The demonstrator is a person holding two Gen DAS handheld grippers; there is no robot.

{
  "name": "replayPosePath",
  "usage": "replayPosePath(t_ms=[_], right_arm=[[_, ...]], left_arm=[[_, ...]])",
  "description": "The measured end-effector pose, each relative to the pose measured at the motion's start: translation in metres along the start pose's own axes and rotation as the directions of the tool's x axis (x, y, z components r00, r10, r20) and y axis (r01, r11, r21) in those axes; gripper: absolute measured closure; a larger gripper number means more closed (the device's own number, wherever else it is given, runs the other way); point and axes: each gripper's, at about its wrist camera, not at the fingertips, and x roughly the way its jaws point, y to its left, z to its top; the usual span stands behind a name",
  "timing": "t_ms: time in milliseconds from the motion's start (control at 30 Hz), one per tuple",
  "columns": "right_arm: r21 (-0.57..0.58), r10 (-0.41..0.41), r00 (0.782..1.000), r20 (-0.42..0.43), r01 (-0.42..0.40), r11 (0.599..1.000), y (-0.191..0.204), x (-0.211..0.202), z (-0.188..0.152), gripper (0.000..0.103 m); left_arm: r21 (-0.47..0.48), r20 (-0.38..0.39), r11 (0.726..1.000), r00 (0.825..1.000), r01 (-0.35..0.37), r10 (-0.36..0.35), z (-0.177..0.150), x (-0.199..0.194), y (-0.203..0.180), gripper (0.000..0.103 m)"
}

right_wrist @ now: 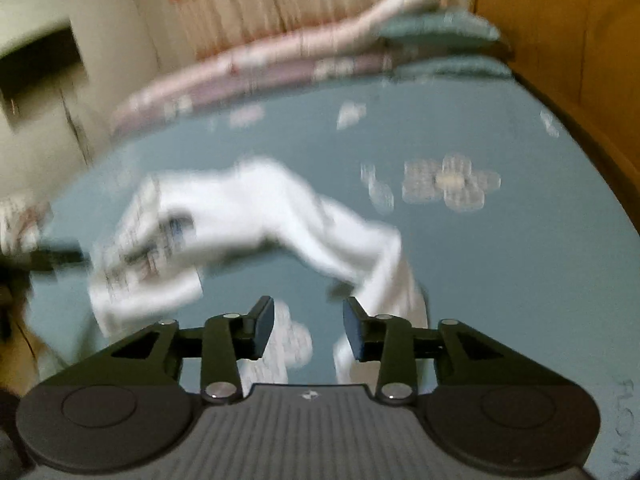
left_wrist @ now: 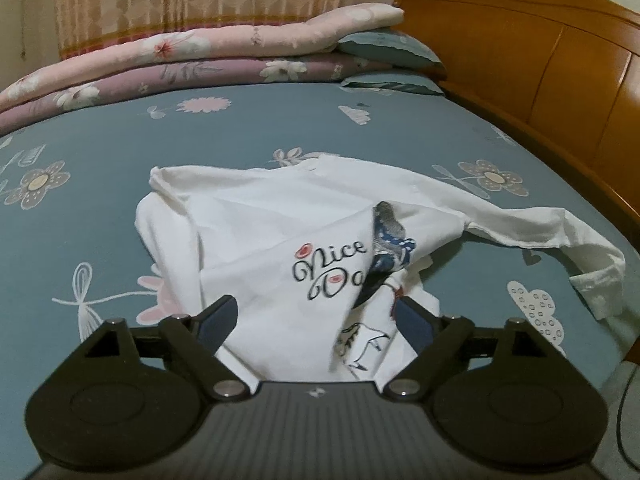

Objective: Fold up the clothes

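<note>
on the teal flower-print bedsheet, left wrist view: white long-sleeved shirt lies crumpled mid-bed, print side partly up, script lettering and a blue-grey bird motif showing. one sleeve trails out toward 3 o'clock, cuff resting on the sheet. left gripper jaws stand wide apart, near shirt hem between them; whether either pad touches the cloth cannot be told, nothing is pinched. folded pink and mauve quilts stacked at 11 o'clock, two teal pillows at 1 o'clock against the wooden headboard.

right wrist view: heavy motion blur. right gripper jaws open to a moderate gap, holding nothing; only bedsheet shows between the pads. shirt appears as a white smear from 10 o'clock across centre, its sleeve dropping toward the right finger and passing just behind it; contact cannot be told.
</note>
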Motion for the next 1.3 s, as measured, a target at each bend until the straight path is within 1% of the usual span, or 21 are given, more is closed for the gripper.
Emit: replayPosePath(t_ms=[33,67,133,167,200,300,400,467,567,600,700,767,867,933,1000,1067,1133,1167,1200,1233,1300], right_arm=[[0.021,-0.015,0.999,0.033,0.014,1.000,-0.007,-0.003,0.005,0.060],[0.052,-0.059,0.997,0.055,0.057,0.997,-0.015,-0.002,0.010,0.060],[0.109,-0.156,0.987,0.041,0.151,0.983,-0.032,0.014,0.013,0.062],[0.121,-0.173,0.985,0.023,0.169,0.978,-0.039,0.027,0.011,0.067],[0.133,-0.191,0.982,0.005,0.188,0.973,-0.045,0.040,0.010,0.078],[0.164,-0.238,0.970,-0.049,0.243,0.956,-0.063,0.078,0.005,0.083],[0.102,-0.194,0.978,-0.080,0.201,0.974,-0.046,0.108,-0.001,0.083],[0.034,-0.163,0.979,-0.125,0.168,0.985,-0.028,0.130,-0.005,0.083],[-0.079,-0.161,0.963,-0.217,0.147,0.986,0.001,0.154,-0.022,0.082],[-0.106,-0.174,0.960,-0.218,0.154,0.982,0.007,0.153,-0.027,0.082],[-0.082,-0.154,0.972,-0.179,0.141,0.987,0.005,0.136,-0.029,0.081],[-0.045,-0.166,0.979,-0.122,0.161,0.986,-0.004,0.120,-0.026,0.076],[0.015,-0.220,0.971,-0.094,0.222,0.975,-0.023,0.105,-0.030,0.070],[0.066,-0.224,0.967,-0.121,0.233,0.970,-0.034,0.104,-0.037,0.070],[0.101,-0.206,0.968,-0.145,0.222,0.970,-0.041,0.111,-0.047,0.069],[0.128,-0.171,0.976,-0.133,0.188,0.974,-0.037,0.113,-0.050,0.062],[0.151,-0.136,0.983,-0.123,0.154,0.976,-0.034,0.116,-0.052,0.061],[0.132,-0.124,0.983,-0.134,0.142,0.981,-0.028,0.120,-0.052,0.065],[0.083,-0.162,0.976,-0.146,0.176,0.981,-0.021,0.123,-0.051,0.082],[0.036,-0.198,0.968,-0.154,0.206,0.978,-0.015,0.125,-0.050,0.090],[0.020,-0.219,0.965,-0.142,0.224,0.974,-0.017,0.118,-0.042,0.093]], left_arm=[[0.002,0.000,1.000,1.000,0.004,-0.004,0.001,0.001,-0.002,0.017],[0.006,-0.001,1.000,1.000,0.008,-0.008,0.001,0.002,-0.004,0.017],[0.013,-0.004,1.000,1.000,0.016,-0.016,0.002,0.004,-0.009,0.017],[0.018,-0.007,1.000,1.000,0.019,-0.019,0.003,0.006,-0.012,0.017],[0.023,-0.010,1.000,1.000,0.021,-0.021,0.004,0.007,-0.015,0.017],[0.042,-0.021,0.999,1.000,0.022,-0.021,0.004,0.011,-0.022,0.017],[0.058,-0.032,0.998,0.999,0.022,-0.020,0.004,0.014,-0.028,0.017],[0.068,-0.041,0.997,0.999,0.022,-0.019,0.004,0.018,-0.031,0.017],[0.075,-0.055,0.997,0.998,0.021,-0.017,0.005,0.025,-0.034,0.017],[0.076,-0.057,0.997,0.998,0.024,-0.019,0.005,0.027,-0.035,0.017],[0.079,-0.062,0.996,0.998,0.033,-0.028,0.005,0.032,-0.037,0.017],[0.081,-0.065,0.996,0.997,0.039,-0.034,0.005,0.035,-0.039,0.017],[0.084,-0.070,0.995,0.997,0.049,-0.043,0.005,0.040,-0.042,0.017],[0.086,-0.073,0.995,0.996,0.055,-0.049,0.005,0.043,-0.043,0.017],[0.085,-0.074,0.995,0.996,0.058,-0.052,0.005,0.045,-0.044,0.017],[0.083,-0.073,0.995,0.996,0.056,-0.050,0.005,0.044,-0.043,0.017],[0.080,-0.072,0.995,0.996,0.055,-0.049,0.005,0.044,-0.042,0.017],[0.078,-0.072,0.996,0.996,0.054,-0.048,0.005,0.044,-0.041,0.017],[0.077,-0.072,0.996,0.996,0.053,-0.047,0.005,0.044,-0.041,0.017],[0.075,-0.071,0.996,0.996,0.052,-0.047,0.005,0.044,-0.040,0.017],[0.072,-0.070,0.996,0.997,0.050,-0.045,0.005,0.044,-0.039,0.017]])
